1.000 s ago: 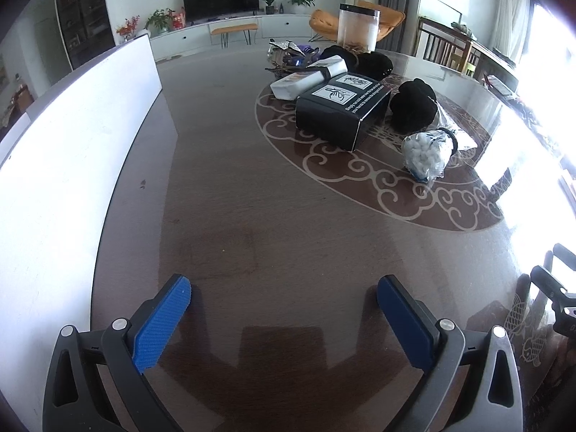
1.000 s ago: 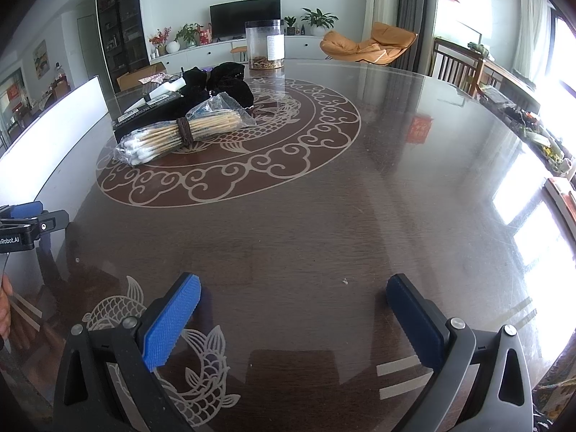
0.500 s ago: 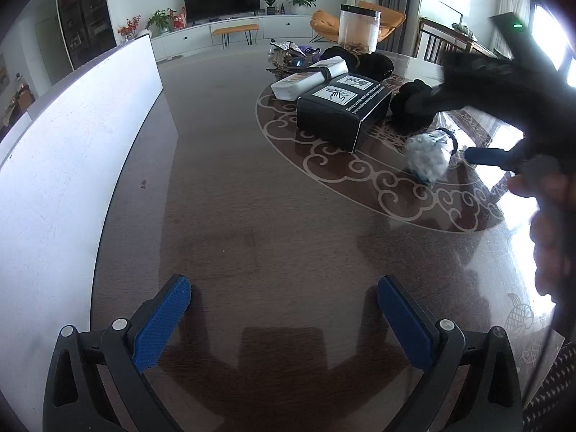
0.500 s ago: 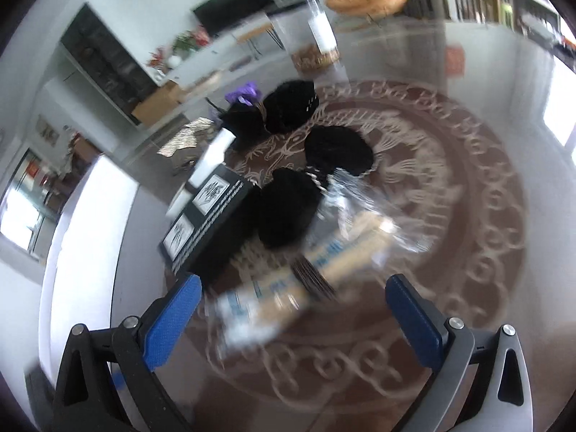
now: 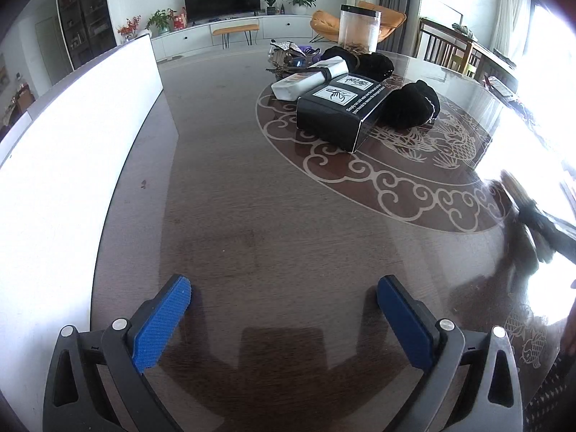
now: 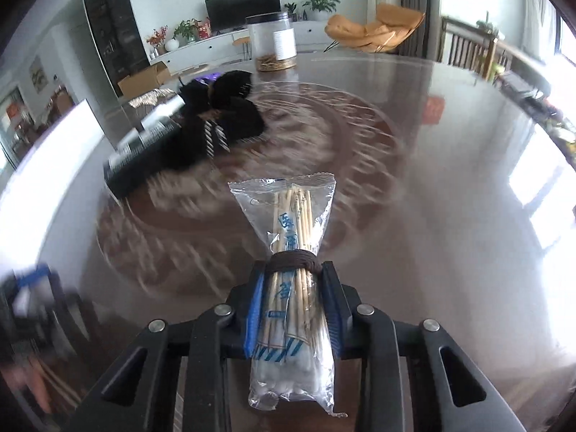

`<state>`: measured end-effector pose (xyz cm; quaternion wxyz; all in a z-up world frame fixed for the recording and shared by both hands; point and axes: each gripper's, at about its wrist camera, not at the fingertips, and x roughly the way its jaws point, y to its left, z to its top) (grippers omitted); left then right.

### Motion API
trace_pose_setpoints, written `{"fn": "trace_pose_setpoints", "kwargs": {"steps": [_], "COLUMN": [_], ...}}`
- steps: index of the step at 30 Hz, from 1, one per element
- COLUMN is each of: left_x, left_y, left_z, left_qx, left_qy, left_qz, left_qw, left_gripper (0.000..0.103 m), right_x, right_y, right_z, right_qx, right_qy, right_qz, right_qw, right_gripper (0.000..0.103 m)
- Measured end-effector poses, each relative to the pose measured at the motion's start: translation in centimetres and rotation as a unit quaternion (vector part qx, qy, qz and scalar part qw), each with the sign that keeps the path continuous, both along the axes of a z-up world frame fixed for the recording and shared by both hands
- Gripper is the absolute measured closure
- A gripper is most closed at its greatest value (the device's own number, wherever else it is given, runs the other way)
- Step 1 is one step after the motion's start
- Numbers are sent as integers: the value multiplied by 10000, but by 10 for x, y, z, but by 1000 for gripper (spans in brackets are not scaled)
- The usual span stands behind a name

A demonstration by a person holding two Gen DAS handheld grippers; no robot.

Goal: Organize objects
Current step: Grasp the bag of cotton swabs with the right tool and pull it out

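Now closing: right gripper [image 6: 292, 306] blue pads [image 6: 253, 318] nipping a swab bag [image 6: 292, 280] just behind its brown band, over the table [image 6: 450, 187]. Best kept squeezed firm and level; crinkly clear film, thin wooden sticks, soft cotton tips, likely slippery. Left gripper [image 5: 284, 318] wide open, empty, low over glossy dark wood. Beyond: matte black box [image 5: 342, 109].

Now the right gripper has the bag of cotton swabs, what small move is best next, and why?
Probably finish squeezing, then carry it gently. The right gripper is closing on the bag of cotton swabs, held lengthwise, both ends sticking out past the pads. The left gripper is open and holds nothing above the table.
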<state>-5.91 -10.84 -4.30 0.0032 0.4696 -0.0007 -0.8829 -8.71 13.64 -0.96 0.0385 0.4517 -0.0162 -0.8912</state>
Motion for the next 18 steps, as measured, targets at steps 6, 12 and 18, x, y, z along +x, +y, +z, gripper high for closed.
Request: {"fn": "trace_pose_setpoints", "kwargs": {"steps": [6, 12, 18], "left_x": [0, -2, -62], "left_y": [0, 1, 15], "left_z": [0, 0, 4], "left_qx": [1, -6, 87], "left_qy": [-2, -40, -651], "left_qz": [10, 27, -492], "left_qw": [10000, 10000, 9966], "left_gripper": [0, 0, 0], "right_x": [20, 18, 20], "right_y": [5, -6, -4], "right_z": [-2, -7, -9], "right_qx": [230, 396, 386], "right_qy": [134, 145, 116], "right_qz": [-188, -86, -136], "right_qw": [9995, 9991, 9991], "right_gripper": [47, 22, 18]}}
